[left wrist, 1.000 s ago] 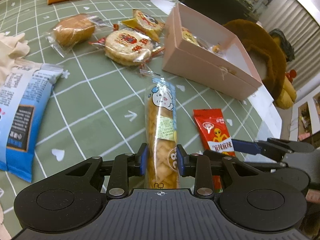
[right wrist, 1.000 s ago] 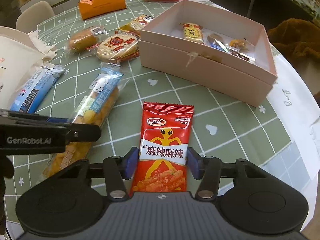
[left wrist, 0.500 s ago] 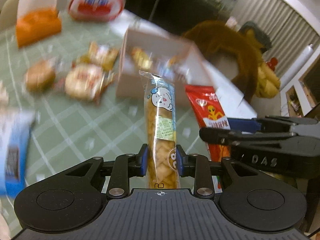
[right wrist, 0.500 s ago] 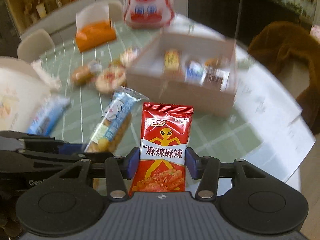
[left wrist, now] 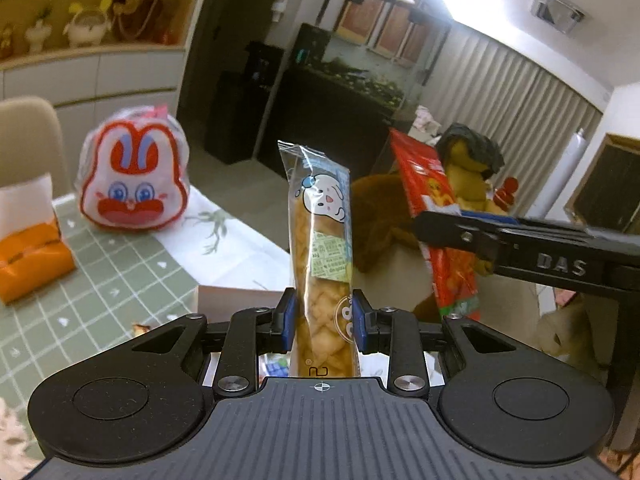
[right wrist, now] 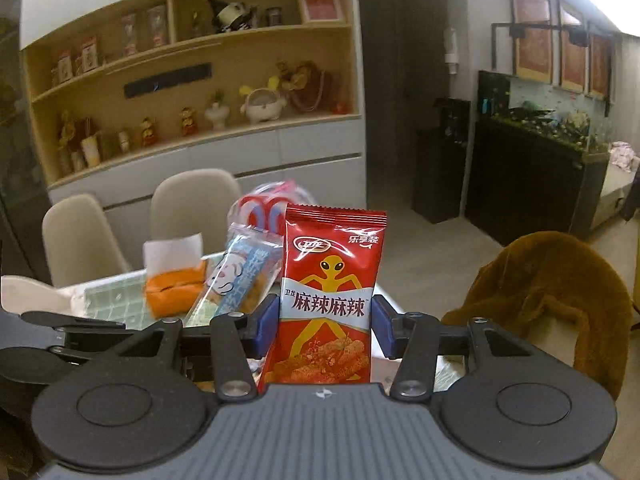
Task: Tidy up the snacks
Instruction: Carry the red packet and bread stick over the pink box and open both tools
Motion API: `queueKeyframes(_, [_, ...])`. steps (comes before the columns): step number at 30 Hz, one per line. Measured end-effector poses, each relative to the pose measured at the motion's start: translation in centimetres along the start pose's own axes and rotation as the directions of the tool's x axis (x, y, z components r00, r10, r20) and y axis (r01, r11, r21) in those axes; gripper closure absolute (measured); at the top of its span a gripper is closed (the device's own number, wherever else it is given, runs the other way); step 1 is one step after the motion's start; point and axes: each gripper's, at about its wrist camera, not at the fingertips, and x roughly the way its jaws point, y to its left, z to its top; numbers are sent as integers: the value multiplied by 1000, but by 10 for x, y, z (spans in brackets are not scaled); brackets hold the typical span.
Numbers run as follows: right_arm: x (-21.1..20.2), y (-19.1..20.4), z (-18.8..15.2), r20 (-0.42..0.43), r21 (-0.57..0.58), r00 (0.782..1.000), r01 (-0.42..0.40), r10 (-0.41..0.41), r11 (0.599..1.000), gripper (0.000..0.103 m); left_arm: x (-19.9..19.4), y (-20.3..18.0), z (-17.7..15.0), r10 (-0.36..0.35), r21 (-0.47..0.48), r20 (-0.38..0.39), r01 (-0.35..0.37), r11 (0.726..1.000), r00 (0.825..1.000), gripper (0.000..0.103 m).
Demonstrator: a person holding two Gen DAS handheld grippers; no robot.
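In the left wrist view, the twisted-snack packet (left wrist: 322, 248) is clamped upright by the left gripper (left wrist: 323, 322) above the pink box (left wrist: 236, 300). In the right wrist view, the red spicy-strip packet (right wrist: 330, 300) (alien printed) is pinched by the right gripper (right wrist: 326, 326) — off the green checked table (right wrist: 116, 296).

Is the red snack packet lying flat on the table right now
No, the red snack packet stands upright, clamped in the right gripper, lifted clear of the table.

Long clear twist-snack packet (left wrist: 322, 256) upright, red spicy-strip packet (right wrist: 330, 304) upright (both airborne)
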Motion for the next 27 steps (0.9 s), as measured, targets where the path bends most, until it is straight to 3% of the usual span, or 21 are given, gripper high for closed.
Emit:
queueKeyframes(5, [44,-23,-17,-91,54,996,0,5,999,54,58,19,-11,-17,-41,-79,14,999,997,70])
queueKeyframes(9, [93,-41,-47,-198,111,980,24,-2,994,54,102,42,-25,-16,-81,-160,3,997,987,70])
queueKeyframes(14, [152,-52,-84,-312,176,950,35,22,984,54,156,76,-46,-45,-161,-277,0,987,960,69])
queueKeyframes(17, [180,-48,-103,-370,205,928,29,50,978,50,160,87,-55,28,-132,-250,-62,989,968,68])
queueKeyframes(21, [195,-47,-115,-392,185,919,46,31,982,38,135,112,-48,-19,-208,-189,-21,978,982,68])
queueKeyframes(23, [196,-44,-113,-392,167,920,47,23,985,36,112,128,-47,15,-218,-148,-47,975,989,68])
queueKeyframes(24, [196,-41,-113,-394,161,919,42,25,986,35,103,140,-49,54,-234,-127,-83,969,990,68])
queueKeyframes(27, [198,-27,-108,-398,141,916,20,38,990,35,79,186,-67,152,-375,-82,-172,911,985,68])
